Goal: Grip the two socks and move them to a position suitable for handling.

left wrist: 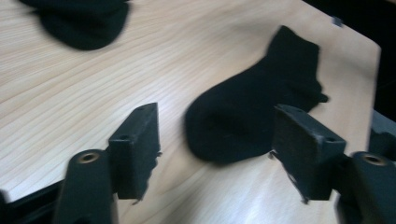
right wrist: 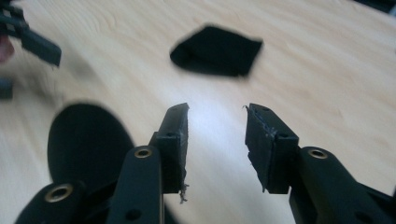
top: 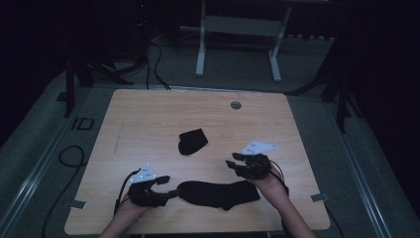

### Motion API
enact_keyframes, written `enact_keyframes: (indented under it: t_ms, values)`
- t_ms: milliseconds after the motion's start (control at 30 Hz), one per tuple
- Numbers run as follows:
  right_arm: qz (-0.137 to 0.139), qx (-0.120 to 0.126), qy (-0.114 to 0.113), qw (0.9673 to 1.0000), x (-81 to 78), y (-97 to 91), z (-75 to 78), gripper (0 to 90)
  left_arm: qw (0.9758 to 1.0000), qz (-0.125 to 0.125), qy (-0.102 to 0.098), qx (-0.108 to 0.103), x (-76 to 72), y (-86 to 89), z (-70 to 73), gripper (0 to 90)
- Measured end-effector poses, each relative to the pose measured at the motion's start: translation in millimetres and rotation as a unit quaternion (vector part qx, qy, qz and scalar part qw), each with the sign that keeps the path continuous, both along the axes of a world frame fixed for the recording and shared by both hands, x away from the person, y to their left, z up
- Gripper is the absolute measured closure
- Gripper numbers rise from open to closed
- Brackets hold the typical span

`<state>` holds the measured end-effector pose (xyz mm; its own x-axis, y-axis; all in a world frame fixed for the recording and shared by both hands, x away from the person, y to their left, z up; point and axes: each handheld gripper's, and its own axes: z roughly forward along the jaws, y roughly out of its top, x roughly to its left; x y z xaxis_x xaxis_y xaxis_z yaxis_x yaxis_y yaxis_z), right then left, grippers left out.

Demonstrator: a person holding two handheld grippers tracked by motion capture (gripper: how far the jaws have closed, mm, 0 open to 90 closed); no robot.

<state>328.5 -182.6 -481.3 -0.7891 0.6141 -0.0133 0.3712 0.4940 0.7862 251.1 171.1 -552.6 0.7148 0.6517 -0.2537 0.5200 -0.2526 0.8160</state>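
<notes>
We logged: flat sock point(top: 218, 193) black | folded sock point(top: 192, 141) black | table point(top: 148, 114) pale wood grain | jaws black.

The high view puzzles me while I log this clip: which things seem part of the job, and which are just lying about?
Likely in the job:
flat sock
folded sock
left gripper, jaws open at the flat sock's end
right gripper, jaws open

Just about:
table's grommet
floor cables
white frame

Light: dim, room edges black.
Table point(top: 148, 106): pale wood-grain top, rounded corners; round grey grommet point(top: 236, 105) near far edge.
Floor point(top: 44, 134): grey carpet.
Cables point(top: 153, 59): black, trailing beyond far-left corner.
Frame point(top: 237, 29): white, two legs, beyond far edge.
</notes>
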Motion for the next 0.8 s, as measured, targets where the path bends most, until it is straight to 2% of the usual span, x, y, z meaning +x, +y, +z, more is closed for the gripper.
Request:
enact_keyframes:
  t_ms: [67,100,200,267,300,433,533,633,800]
  values:
    - [0.009,0.004,-0.002,0.9999,14.2,15.7,3.9,56.9,0.9997,0.022,-0.004,0.000,-1.8,6.6,-2.7,25.2]
    - [0.009,0.005,0.001,0.9999,21.6,24.1,4.7,54.8,0.9994,0.035,-0.004,0.005,-2.2,9.9,-4.0,20.1]
    - [0.018,0.006,0.008,0.9998,43.3,48.8,3.9,48.2,0.9984,0.055,-0.003,0.016,-1.3,13.5,-6.3,7.0]
    - [0.021,0.004,0.012,0.9997,58.8,66.3,0.8,44.8,0.9980,0.062,-0.004,0.014,-0.7,13.4,-6.7,2.4]
    - [0.030,0.002,0.019,0.9994,65.8,73.8,-1.1,41.8,0.9980,0.063,-0.006,0.011,-0.8,13.2,-6.6,2.3]
    - [0.036,-0.010,0.036,0.9986,89.1,99.0,-9.5,34.8,0.9977,0.066,-0.015,0.008,-1.7,11.0,-6.4,2.3]
    - [0.027,-0.012,0.050,0.9983,105.0,115.4,-18.6,30.0,0.9981,0.059,-0.020,0.006,-3.3,8.5,-6.8,2.5]
    - [0.009,-0.029,0.053,0.9981,118.5,130.3,-31.4,29.0,0.9983,0.052,-0.023,0.005,-5.0,6.5,-6.4,2.6]
    - [-0.007,-0.046,0.070,0.9964,130.3,142.4,-53.4,28.9,0.9989,0.042,-0.020,0.005,-6.2,5.7,-8.0,4.8]
